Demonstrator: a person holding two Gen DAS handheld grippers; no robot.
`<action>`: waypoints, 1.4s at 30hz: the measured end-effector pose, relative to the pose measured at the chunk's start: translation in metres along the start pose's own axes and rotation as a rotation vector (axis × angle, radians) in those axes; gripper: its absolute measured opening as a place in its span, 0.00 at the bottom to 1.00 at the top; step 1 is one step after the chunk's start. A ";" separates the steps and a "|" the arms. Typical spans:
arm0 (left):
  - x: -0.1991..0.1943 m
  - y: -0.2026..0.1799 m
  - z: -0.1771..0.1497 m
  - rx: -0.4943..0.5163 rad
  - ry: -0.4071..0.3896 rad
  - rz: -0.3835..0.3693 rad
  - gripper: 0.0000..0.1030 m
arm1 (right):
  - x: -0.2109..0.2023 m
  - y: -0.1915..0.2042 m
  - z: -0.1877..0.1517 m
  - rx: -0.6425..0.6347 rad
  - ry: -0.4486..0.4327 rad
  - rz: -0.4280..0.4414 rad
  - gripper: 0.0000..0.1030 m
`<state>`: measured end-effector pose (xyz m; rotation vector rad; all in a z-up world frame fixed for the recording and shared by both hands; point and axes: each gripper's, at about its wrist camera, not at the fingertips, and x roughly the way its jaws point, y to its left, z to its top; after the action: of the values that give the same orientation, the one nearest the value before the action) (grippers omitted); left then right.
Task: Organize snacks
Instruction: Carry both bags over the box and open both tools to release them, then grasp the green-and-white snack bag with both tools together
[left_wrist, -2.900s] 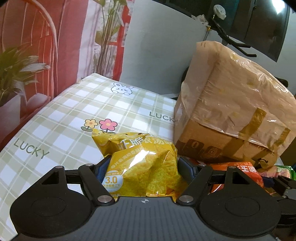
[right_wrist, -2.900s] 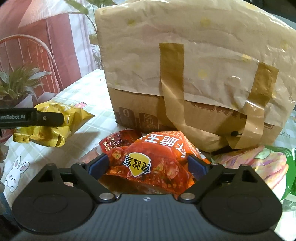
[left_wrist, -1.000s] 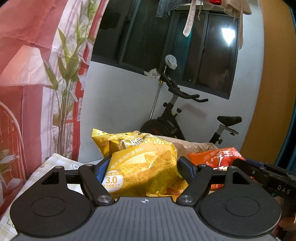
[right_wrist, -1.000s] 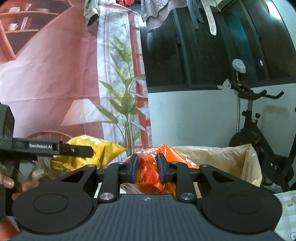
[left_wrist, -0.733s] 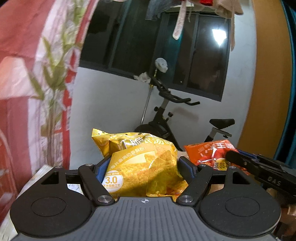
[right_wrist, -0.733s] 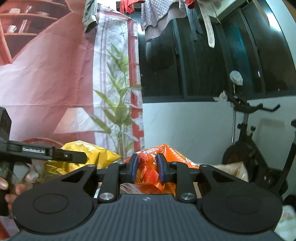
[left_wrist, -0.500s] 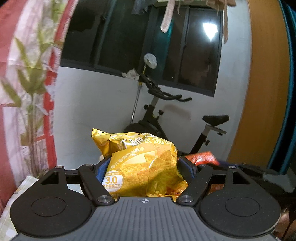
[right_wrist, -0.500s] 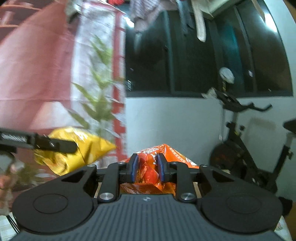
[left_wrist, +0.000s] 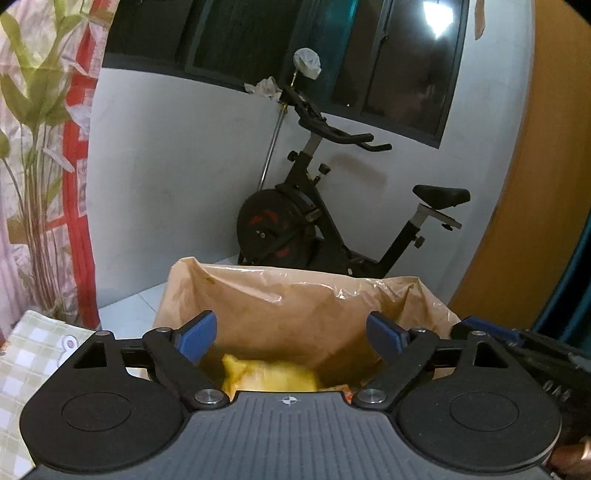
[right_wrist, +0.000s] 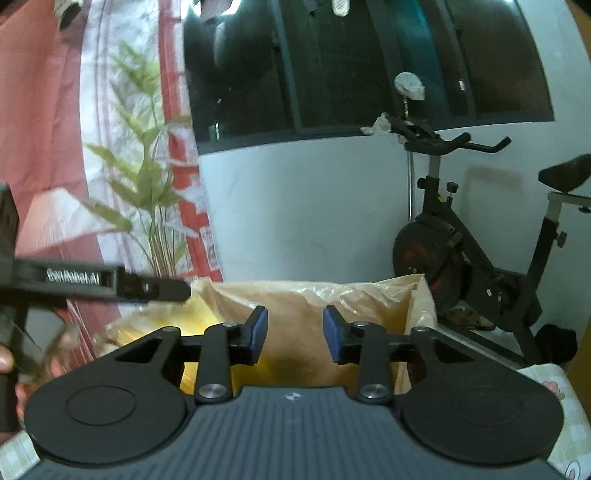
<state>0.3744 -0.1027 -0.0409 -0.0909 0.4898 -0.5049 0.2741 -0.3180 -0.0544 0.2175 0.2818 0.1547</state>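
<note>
Left hand-held gripper (left_wrist: 291, 334) spread wide and empty above the open, plastic-lined box (left_wrist: 295, 306), with the yellow snack bag (left_wrist: 269, 376) blurred inside, just below the blue pads (left_wrist: 197, 334). Right hand-held gripper (right_wrist: 294, 334) parted and empty over the same box (right_wrist: 295, 299). Behind, against the white wall, an exercise bike (left_wrist: 314, 206); at far left, a corner of the checked desk (left_wrist: 33, 343).

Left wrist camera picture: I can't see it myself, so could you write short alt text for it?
An open two-finger left gripper with blue pads hovers over an open cardboard box lined with tan plastic, a blurred yellow snack bag showing inside below the fingers. A black exercise bike stands behind against a white wall, and a green checked tablecloth shows at lower left.
</note>
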 end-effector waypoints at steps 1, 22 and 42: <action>-0.005 0.000 -0.001 0.005 -0.005 0.009 0.87 | -0.005 -0.001 0.001 0.013 -0.009 0.003 0.35; -0.094 -0.011 -0.048 0.015 -0.035 0.067 0.86 | -0.084 0.008 -0.037 -0.062 0.104 0.004 0.68; -0.035 -0.115 -0.161 0.088 0.248 -0.148 0.85 | -0.109 -0.027 -0.138 -0.199 0.313 0.012 0.68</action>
<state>0.2214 -0.1804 -0.1448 0.0202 0.7056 -0.6868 0.1341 -0.3373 -0.1619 -0.0045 0.5732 0.2276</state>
